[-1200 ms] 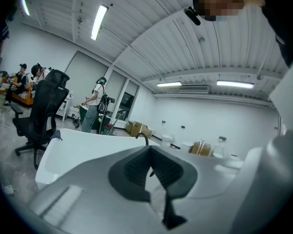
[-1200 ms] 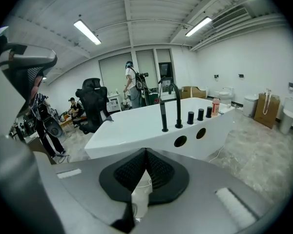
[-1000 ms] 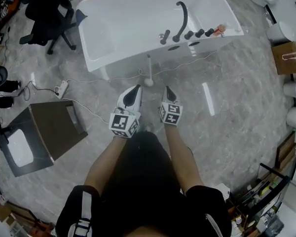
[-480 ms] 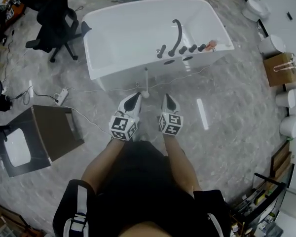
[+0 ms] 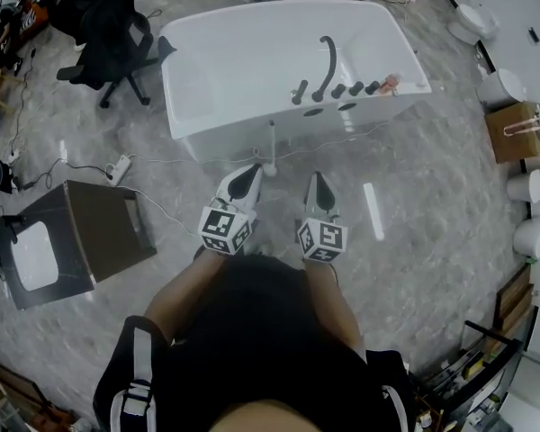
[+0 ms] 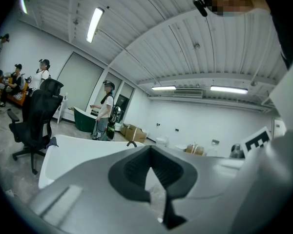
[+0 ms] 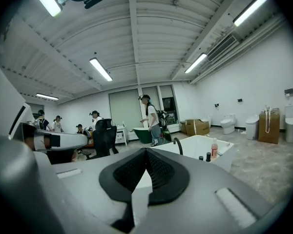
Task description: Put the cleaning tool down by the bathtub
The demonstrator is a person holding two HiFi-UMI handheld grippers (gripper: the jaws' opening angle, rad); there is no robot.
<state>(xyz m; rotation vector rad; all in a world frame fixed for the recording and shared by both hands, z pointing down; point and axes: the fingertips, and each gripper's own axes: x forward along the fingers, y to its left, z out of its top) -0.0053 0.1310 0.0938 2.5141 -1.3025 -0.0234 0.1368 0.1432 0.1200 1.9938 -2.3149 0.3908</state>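
Note:
The cleaning tool [image 5: 271, 148], a thin stick with a small white head, stands against the near side of the white bathtub [image 5: 243, 70]. My left gripper [image 5: 251, 173] is shut and empty, its tip just left of the tool's head and not holding it. My right gripper [image 5: 319, 181] is shut and empty too, a little to the right of the tool over the grey floor. Neither gripper view shows the tool. The bathtub [image 6: 73, 152] lies ahead in the left gripper view, and the bathtub [image 7: 205, 147] with its black faucet [image 7: 178, 145] shows in the right gripper view.
A black office chair [image 5: 108, 34] stands left of the tub, and a dark cabinet [image 5: 81, 237] lies on the floor at the left. A power strip [image 5: 119, 166] with a cable trails along the tub's front. Toilets [image 5: 535, 187] and a cardboard box [image 5: 515, 131] line the right wall. Several people stand beyond the tub.
My right gripper has drawn back a little toward the person. The left gripper stays near the tool's head. The tool stands by the tub throughout.

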